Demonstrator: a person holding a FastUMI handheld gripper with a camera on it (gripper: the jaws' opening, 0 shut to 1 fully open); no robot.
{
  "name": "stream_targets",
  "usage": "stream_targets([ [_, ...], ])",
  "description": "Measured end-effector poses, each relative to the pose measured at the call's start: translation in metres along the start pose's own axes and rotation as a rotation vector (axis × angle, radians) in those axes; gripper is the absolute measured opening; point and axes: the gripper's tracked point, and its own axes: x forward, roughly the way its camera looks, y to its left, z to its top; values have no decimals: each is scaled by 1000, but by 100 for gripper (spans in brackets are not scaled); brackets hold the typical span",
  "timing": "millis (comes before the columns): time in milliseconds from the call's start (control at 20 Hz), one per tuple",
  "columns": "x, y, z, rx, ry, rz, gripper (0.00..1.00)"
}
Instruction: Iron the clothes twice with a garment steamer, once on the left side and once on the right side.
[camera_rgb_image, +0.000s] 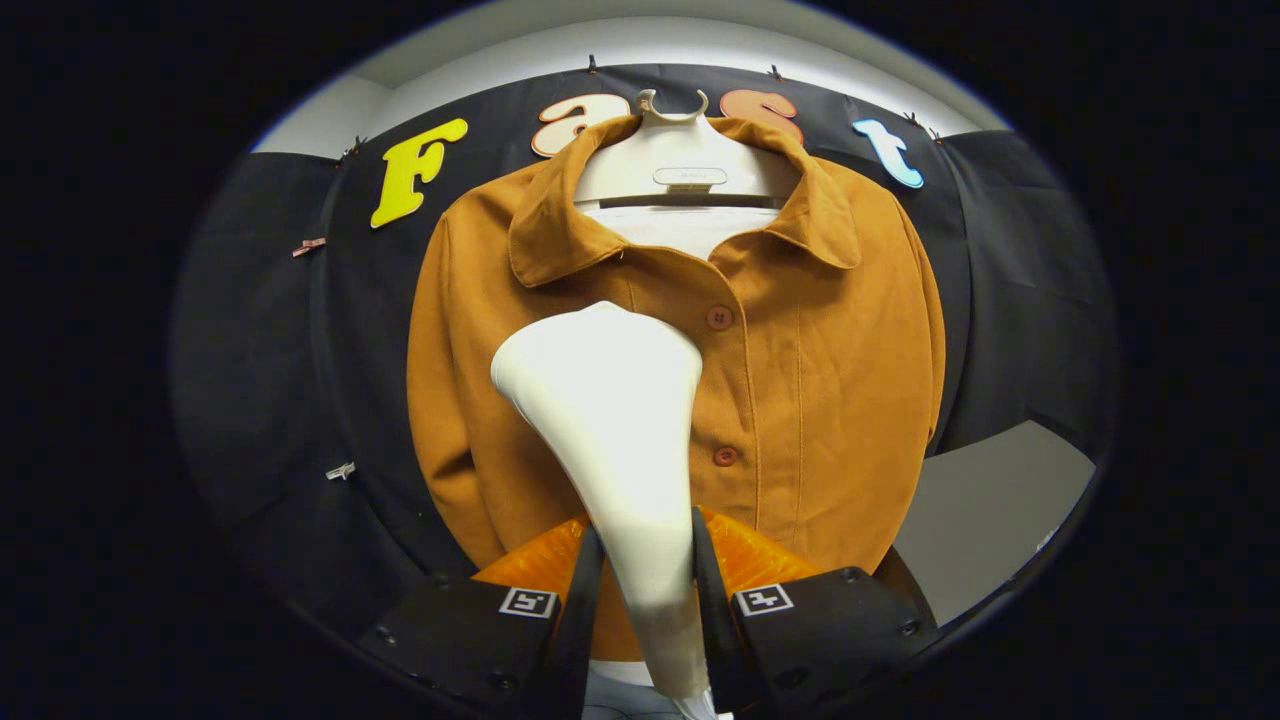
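- The tool (645, 590) pinches the garment steamer (615, 440) by its narrow handle, one finger pressed on each side of it.
- The steamer is white and rises from between the fingers, widening to a broad, rounded head just ahead of and above them.
- The head sits in front of the jacket (800, 400), over the panel to the left of the button line; whether it touches the fabric cannot be told.
- The jacket is rust-orange, with a turned-down collar and a front closed by buttons; two buttons (719, 318) show just to the right of the steamer head, one higher and one lower.
- The jacket hangs beyond the tool on a pale hanger (680, 160), whose hook shows above the collar.
- A white inner layer (690, 225) shows in the open neck below the hanger.
- Something glossy orange (745, 560) lies just behind the fingers on either side of the handle; what it is cannot be told.
- Black cloth (260, 350) hangs behind the jacket, with a pale grey surface (990, 500) beyond the tool to the right.
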Motion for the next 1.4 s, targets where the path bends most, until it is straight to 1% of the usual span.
stream_targets([
  [600, 31, 12, -35, -9, 101, -8, 50],
  [900, 37, 14, -48, -4, 133, -4, 50],
  [1400, 43, 10, -85, 3, 220, -8, 50],
])
